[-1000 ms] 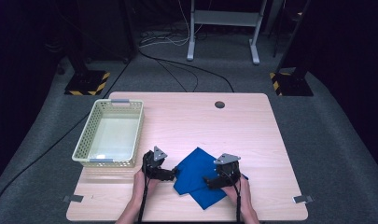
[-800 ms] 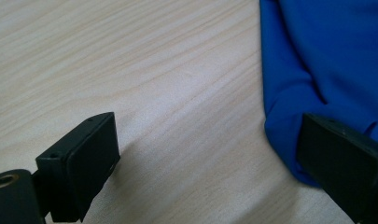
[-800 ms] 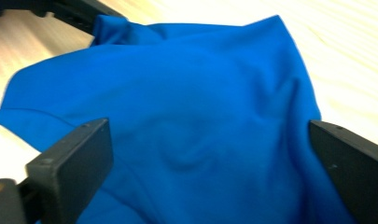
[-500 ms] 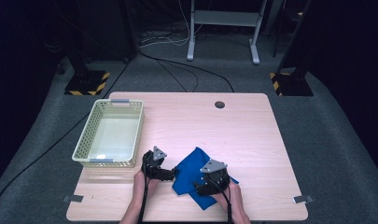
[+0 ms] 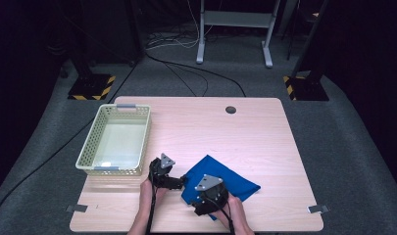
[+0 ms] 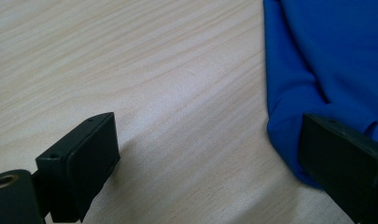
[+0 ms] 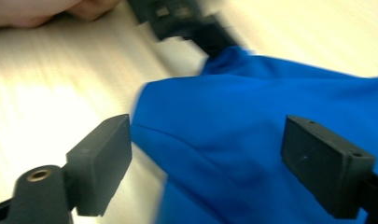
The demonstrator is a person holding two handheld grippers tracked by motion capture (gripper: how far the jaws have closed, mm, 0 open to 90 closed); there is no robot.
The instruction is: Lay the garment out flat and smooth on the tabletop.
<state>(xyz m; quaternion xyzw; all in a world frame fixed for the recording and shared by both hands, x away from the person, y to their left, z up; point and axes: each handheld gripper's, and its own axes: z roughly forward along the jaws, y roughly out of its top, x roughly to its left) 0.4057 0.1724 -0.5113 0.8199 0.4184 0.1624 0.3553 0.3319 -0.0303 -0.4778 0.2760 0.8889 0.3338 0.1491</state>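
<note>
Your right gripper (image 5: 198,204) hides the blue cloth's (image 5: 225,178) near edge; right gripper view's motion-blurred, esp. left gripper (image 7: 210,39) up top, partly cut off.

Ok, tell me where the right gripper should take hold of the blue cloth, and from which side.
Best bet: the blue cloth at its near-left folded edge, approached from the person's side, low over the table. That edge stands slightly raised and rounded, so a jaw could probably slip under it. The right gripper stands open over it already, jaws just closing.
</note>
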